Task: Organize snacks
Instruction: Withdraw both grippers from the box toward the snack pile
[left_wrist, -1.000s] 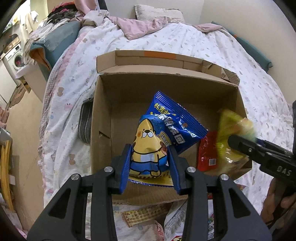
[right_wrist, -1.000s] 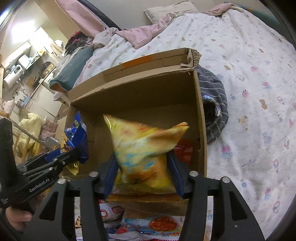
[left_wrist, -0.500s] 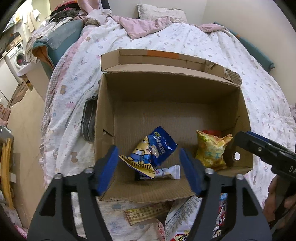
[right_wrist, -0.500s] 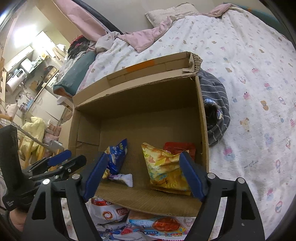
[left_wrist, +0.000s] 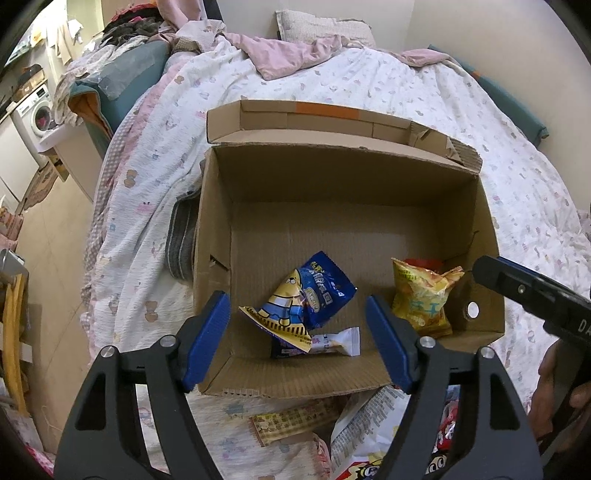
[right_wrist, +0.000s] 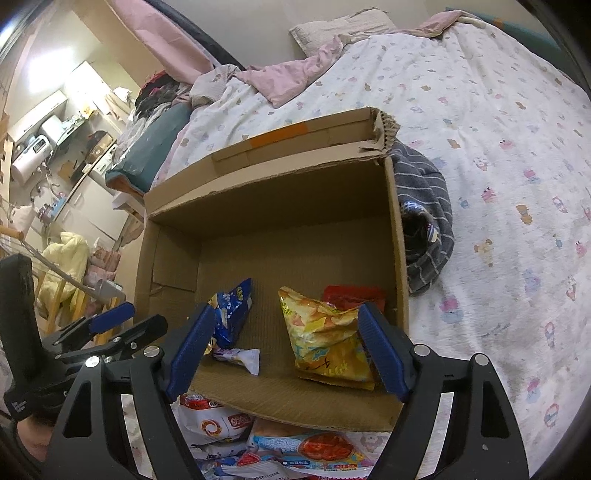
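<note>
— Where do your snacks lie?
— In the cardboard box (left_wrist: 484, 236) on the bed: blue bag (left_wrist: 314, 291) left, yellow bag (right_wrist: 325, 339) right.
— And your grippers?
— Left gripper (left_wrist: 297, 343) and right gripper (right_wrist: 286, 350) hang above, jaws spread, gripping nothing.

I am in a home, in a lived-in bedroom. Before me is a bed (left_wrist: 406, 122) with a white patterned quilt (right_wrist: 498, 147), a pillow (left_wrist: 325, 27) and a pink blanket (left_wrist: 288, 55). Clothes (right_wrist: 162, 92) are piled beside it, and a washing machine (left_wrist: 37, 114) stands further left.
</note>
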